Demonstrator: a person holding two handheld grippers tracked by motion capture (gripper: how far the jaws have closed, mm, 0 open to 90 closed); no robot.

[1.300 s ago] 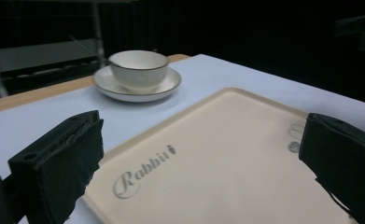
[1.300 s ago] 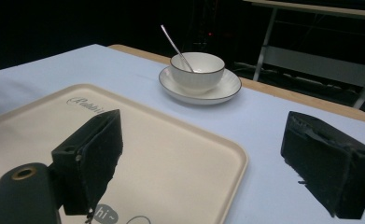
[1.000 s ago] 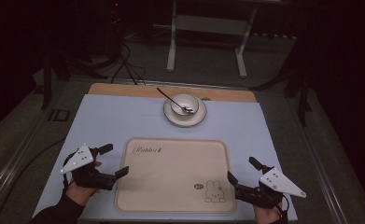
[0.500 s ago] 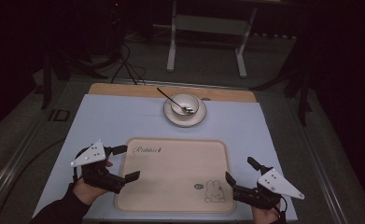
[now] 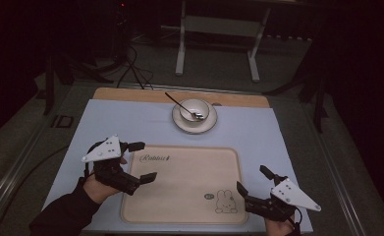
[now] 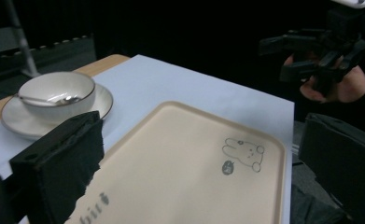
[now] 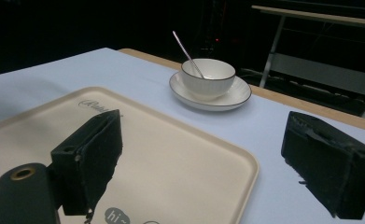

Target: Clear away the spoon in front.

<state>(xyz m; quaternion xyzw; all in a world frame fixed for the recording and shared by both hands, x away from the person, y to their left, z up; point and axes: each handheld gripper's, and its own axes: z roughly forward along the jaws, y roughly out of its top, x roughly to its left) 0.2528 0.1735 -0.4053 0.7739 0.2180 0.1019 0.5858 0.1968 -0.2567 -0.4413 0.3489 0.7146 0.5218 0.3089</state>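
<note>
A cream tray (image 5: 182,184) is laid flat on the blue-covered desk (image 5: 278,137), long axis running left–right across the person's front, rabbit print at its near right corner. The left gripper (image 5: 138,162) is held over the tray's left short edge, jaws spread wide, one jaw above the tray's surface and the other toward the far-left corner by the lettering; nothing is held. The right gripper (image 5: 253,179) is placed at the near right corner, jaws also wide and empty, one jaw over the tray by the rabbit, the other outside the rim. So each short edge is bracketed by its own-side gripper, approx. equally near; probably a two-handed lift, w/ the rims lying just ahead of the jaws. A bowl (image 5: 195,109) w/ spoon (image 5: 182,103) sits on a saucer (image 5: 194,122) beyond the tray's far edge, apart from it
</note>
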